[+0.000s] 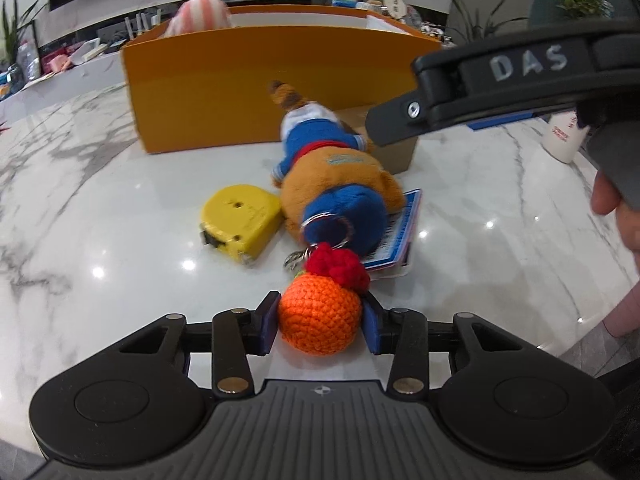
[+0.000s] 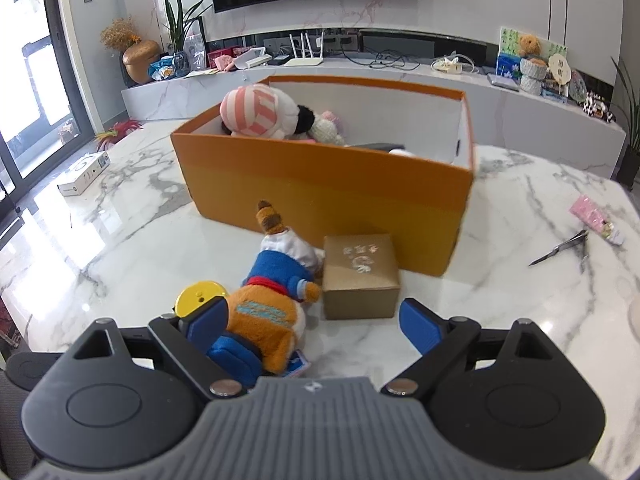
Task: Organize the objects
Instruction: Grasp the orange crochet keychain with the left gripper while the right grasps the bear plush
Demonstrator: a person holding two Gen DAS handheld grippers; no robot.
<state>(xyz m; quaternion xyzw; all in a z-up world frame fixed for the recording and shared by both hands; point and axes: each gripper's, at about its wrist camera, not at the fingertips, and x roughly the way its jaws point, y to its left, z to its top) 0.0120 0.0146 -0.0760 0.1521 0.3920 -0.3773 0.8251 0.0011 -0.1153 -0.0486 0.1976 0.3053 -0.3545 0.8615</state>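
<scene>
On a marble table (image 1: 100, 184) before an orange box (image 2: 320, 184) partly filled with toys, the left gripper (image 1: 320, 320) is clamped on a crocheted orange ball (image 1: 318, 318), likely for boxing, while the right gripper (image 2: 316, 328) hangs spread over a plush toy (image 2: 272, 308).

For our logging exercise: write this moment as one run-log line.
left gripper: shut on orange crochet ball | right gripper: open over plush toy | orange box: behind
</scene>
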